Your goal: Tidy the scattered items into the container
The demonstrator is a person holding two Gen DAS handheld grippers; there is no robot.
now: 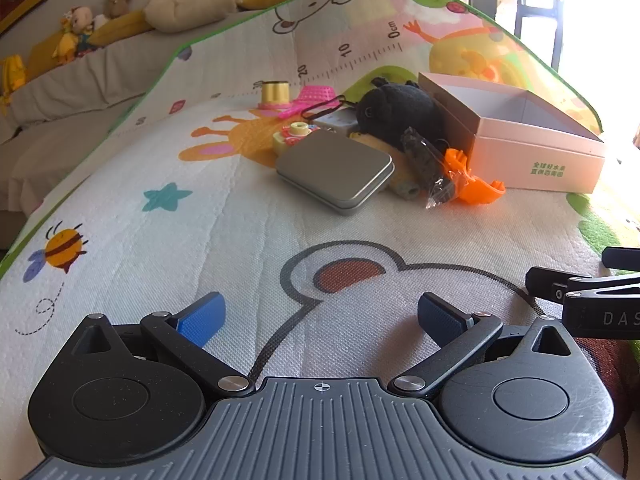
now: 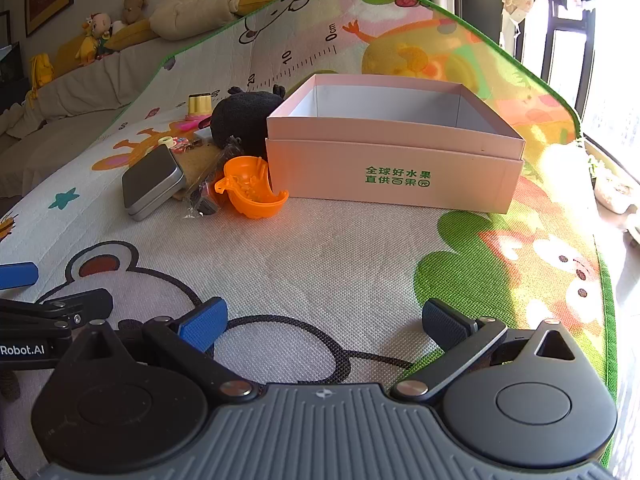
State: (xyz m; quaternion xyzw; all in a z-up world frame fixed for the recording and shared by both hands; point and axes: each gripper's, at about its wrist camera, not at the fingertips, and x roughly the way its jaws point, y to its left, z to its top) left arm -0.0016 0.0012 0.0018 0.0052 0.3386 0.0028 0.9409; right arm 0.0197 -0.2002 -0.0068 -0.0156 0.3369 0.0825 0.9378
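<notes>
A pink cardboard box stands open and looks empty on the play mat. Left of it lies a pile: a grey metal tin, a black plush toy, an orange plastic toy, a dark item in a clear wrapper, a small toy camera, a pink basket and a yellow spool. My left gripper and right gripper hover open over bare mat, well short of the pile, nothing between their fingers.
The cartoon play mat covers the surface, with green edges at left and right. A sofa with cushions and stuffed toys runs behind it. The right gripper's side shows at the left view's right edge. A bright window lies to the right.
</notes>
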